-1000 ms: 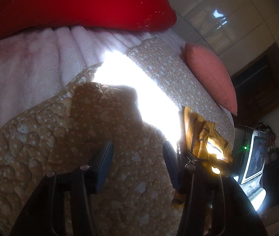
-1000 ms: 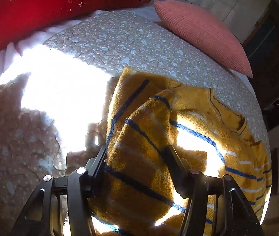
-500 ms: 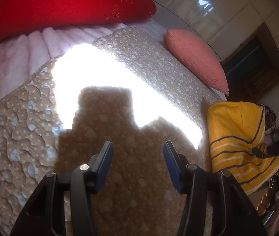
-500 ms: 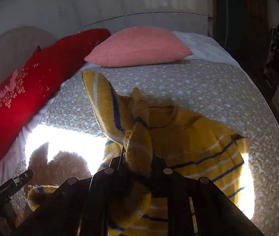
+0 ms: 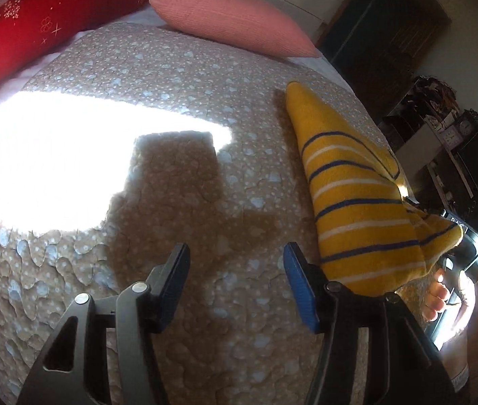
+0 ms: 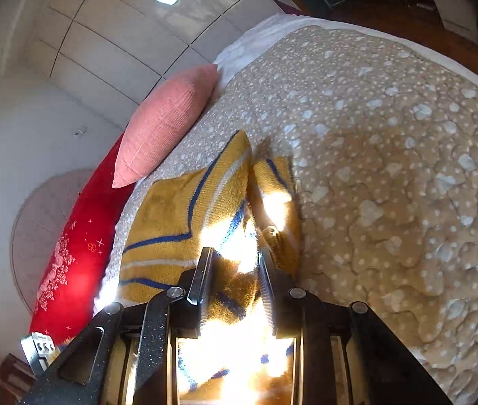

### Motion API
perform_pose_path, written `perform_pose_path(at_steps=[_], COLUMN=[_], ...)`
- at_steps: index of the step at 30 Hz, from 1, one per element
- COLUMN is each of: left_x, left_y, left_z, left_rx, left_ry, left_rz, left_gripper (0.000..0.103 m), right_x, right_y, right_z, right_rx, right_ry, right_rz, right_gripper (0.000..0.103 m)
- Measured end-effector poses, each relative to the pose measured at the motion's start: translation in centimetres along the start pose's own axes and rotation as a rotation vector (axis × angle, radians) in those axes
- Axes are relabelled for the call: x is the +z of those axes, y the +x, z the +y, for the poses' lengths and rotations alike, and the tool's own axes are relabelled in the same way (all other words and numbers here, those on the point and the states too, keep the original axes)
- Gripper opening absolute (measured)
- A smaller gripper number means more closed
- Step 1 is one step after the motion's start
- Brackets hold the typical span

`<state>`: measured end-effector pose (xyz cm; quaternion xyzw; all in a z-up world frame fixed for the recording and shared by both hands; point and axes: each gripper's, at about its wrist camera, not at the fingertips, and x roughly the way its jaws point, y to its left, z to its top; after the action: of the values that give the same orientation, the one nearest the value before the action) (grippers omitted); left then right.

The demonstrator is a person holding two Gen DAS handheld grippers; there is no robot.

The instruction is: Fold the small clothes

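Note:
A small yellow sweater (image 5: 357,202) with blue and white stripes lies on the beige spotted quilt (image 5: 185,84), to the right of my left gripper. My left gripper (image 5: 235,263) is open and empty above bare quilt. My right gripper (image 6: 235,266) is shut on a bunch of the yellow sweater (image 6: 185,209), holding its near edge up while the far part trails on the quilt (image 6: 390,155). The right gripper and the hand holding it also show at the right edge of the left wrist view.
A pink cushion (image 5: 232,17) and a red pillow (image 5: 36,20) lie at the head of the bed. They also show in the right wrist view: the pink cushion (image 6: 168,118) and the red pillow (image 6: 80,236). Dark furniture (image 5: 441,128) stands beyond the bed's right edge.
My right gripper has closed on the sweater and lifted and turned with it. My left gripper stayed open and swung right, so the sweater came into its view.

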<state>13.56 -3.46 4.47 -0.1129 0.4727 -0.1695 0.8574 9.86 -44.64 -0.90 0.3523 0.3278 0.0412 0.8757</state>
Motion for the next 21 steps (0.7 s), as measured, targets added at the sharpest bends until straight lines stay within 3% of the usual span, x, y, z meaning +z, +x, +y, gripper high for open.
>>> perform_pose_path(at_steps=[3, 7, 10, 12, 14, 16, 18, 21], left_x=[-0.3, -0.6, -0.9, -0.9, -0.6, -0.1, 0.5, 1.7], left_y=[-0.5, 0.8, 1.2, 0.9, 0.4, -0.1, -0.2, 0.5], left_z=[-1.3, -2.8, -3.7, -4.1, -4.4, -4.5, -4.4, -4.4], left_rx=[0.021, 0.045, 0.049, 0.053, 0.055, 0.048, 0.039, 0.025], left_ry=[0.033, 0.058, 0.054, 0.055, 0.06, 0.062, 0.056, 0.062], left_rz=[-0.026, -0.005, 0.014, 0.004, -0.011, -0.023, -0.039, -0.053], left_gripper=[0.065, 0.065, 0.065, 0.065, 0.065, 0.07, 0.08, 0.085], right_x=[0.0, -0.2, -1.5, -2.7, -4.0, -4.9, -5.4, -5.4], right_y=[-2.6, -6.1, -5.5, -3.3, -0.8, 1.0, 1.2, -0.6], right_z=[1.5, 5.0, 9.1, 11.0, 10.5, 7.7, 4.4, 3.1], right_rx=[-0.116, 0.044, 0.124, 0.118, 0.032, -0.06, -0.029, 0.028], right_ry=[-0.1, -0.197, -0.327, -0.389, -0.409, -0.377, -0.298, -0.242], right_rz=[-0.068, -0.114, -0.053, 0.018, 0.098, 0.154, 0.153, 0.125], right_gripper=[0.038, 0.037, 0.036, 0.036, 0.035, 0.017, 0.007, 0.008])
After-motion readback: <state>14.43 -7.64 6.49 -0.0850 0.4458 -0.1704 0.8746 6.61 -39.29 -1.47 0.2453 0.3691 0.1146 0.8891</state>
